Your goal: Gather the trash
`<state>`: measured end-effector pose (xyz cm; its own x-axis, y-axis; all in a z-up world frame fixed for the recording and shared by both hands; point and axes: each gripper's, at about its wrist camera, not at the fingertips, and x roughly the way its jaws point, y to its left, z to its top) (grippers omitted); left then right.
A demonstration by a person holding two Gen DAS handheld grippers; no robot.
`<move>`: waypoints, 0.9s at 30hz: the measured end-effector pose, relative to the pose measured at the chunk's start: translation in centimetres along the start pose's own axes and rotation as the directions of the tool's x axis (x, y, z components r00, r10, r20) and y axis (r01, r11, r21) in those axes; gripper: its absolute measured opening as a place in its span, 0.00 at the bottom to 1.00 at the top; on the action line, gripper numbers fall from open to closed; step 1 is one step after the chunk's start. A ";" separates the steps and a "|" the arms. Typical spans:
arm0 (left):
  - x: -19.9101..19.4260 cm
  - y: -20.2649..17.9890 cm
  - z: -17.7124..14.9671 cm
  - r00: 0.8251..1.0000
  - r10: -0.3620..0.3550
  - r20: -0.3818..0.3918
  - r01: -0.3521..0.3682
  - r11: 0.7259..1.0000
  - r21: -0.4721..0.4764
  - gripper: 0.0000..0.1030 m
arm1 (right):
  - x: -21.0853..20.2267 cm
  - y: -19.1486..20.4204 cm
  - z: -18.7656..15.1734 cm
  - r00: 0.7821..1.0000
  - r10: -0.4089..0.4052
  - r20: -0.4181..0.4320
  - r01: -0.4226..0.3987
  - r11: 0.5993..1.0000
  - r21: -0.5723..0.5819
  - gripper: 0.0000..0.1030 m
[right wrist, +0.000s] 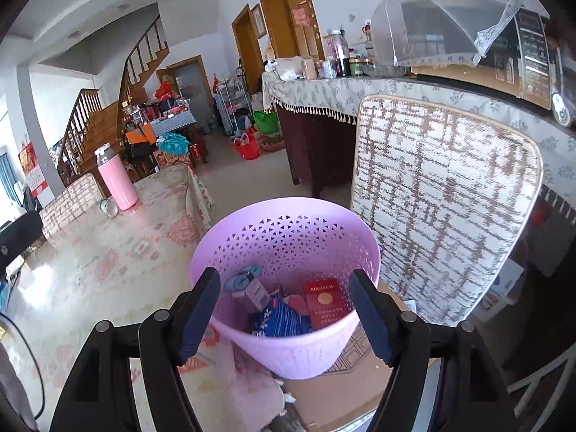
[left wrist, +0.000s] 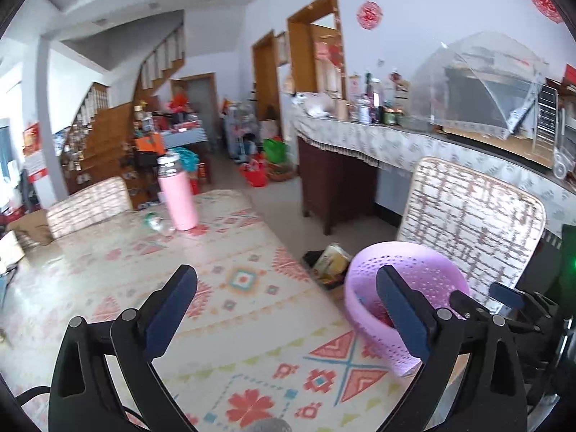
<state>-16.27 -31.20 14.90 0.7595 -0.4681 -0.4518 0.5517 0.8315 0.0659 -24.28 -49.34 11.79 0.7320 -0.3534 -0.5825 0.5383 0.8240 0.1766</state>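
Bottle (left wrist: 178, 194), pink and upright, stands at the far left of the table (left wrist: 108, 270). My left gripper (left wrist: 284, 309) hovers over the patterned cloth, fingers spread wide with nothing between them. Further right I see the lilac basket (right wrist: 288, 345) on a chair seat, holding a red cigarette pack (right wrist: 324, 304) and a blue wrapper (right wrist: 277, 318). My right gripper (right wrist: 284, 309) hangs above it, fingers apart and empty.
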 end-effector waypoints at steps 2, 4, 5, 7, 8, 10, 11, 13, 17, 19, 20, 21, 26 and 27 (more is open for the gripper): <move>-0.9 0.4 -0.5 1.000 0.004 0.005 -0.004 1.000 -0.008 0.98 | -0.8 0.2 -0.6 1.000 -0.006 0.007 0.006 1.000 -0.008 0.77; -1.6 0.6 -1.2 1.000 -0.009 -0.004 0.009 1.000 -0.014 1.00 | -1.5 0.5 -1.1 1.000 -0.008 0.012 0.008 1.000 -0.015 0.77; -1.9 0.6 -1.5 1.000 -0.018 -0.011 0.018 1.000 -0.016 1.00 | -1.8 0.6 -1.3 1.000 -0.008 0.013 0.008 1.000 -0.018 0.77; -2.3 0.4 -2.2 0.999 -0.031 -0.028 0.031 0.999 -0.011 1.00 | -2.4 0.8 -1.8 1.000 -0.010 0.016 0.010 1.000 -0.026 0.78; -2.2 0.2 -2.5 0.999 -0.033 -0.037 0.033 0.999 -0.008 1.00 | -2.8 1.0 -2.2 1.000 -0.015 0.019 0.016 0.999 -0.034 0.79; -2.2 -0.3 -3.2 0.997 -0.045 -0.066 0.045 0.999 -0.003 1.00 | -3.2 1.1 -2.5 0.999 -0.024 0.021 0.025 0.999 -0.047 0.80; -2.1 -0.4 -3.7 0.995 -0.055 -0.085 0.055 0.998 -0.006 1.00 | -3.5 1.2 -2.7 0.999 -0.028 0.022 0.029 0.998 -0.053 0.81; -2.0 -0.6 -4.3 0.991 -0.067 -0.115 0.066 0.998 -0.008 1.00 | -4.0 1.3 -3.3 0.999 -0.038 0.023 0.040 0.997 -0.067 0.81; -1.6 -0.8 -5.7 0.983 -0.075 -0.168 0.075 0.997 -0.004 1.00 | -4.7 1.2 -4.2 0.997 -0.072 0.029 0.074 0.993 -0.087 0.81; -1.4 -0.9 -6.3 0.979 -0.075 -0.187 0.076 0.997 -0.003 1.00 | -4.9 1.1 -4.5 0.996 -0.088 0.030 0.090 0.992 -0.092 0.82; -1.4 -0.9 -6.5 0.978 -0.075 -0.194 0.076 0.997 -0.003 1.00 | -5.0 0.9 -4.7 0.995 -0.096 0.028 0.098 0.991 -0.091 0.82; -1.4 -1.0 -6.7 0.977 -0.076 -0.200 0.077 0.997 -0.003 1.00 | -5.0 0.8 -4.8 0.995 -0.099 0.025 0.100 0.991 -0.088 0.82; -1.2 -1.1 -7.1 0.973 -0.077 -0.216 0.078 0.997 -0.002 1.00 | -5.0 0.4 -5.0 0.994 -0.109 0.012 0.109 0.991 -0.071 0.82; -1.2 -1.1 -7.1 0.973 -0.075 -0.218 0.077 0.997 0.000 1.00 | -5.0 0.4 -5.0 0.994 -0.110 0.012 0.111 0.991 -0.070 0.82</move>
<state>-20.24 -29.41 9.04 0.6222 -0.4527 -0.6387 0.6084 0.7930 0.0306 -29.87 -45.00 10.80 0.6732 -0.4470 -0.5890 0.5855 0.8087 0.0555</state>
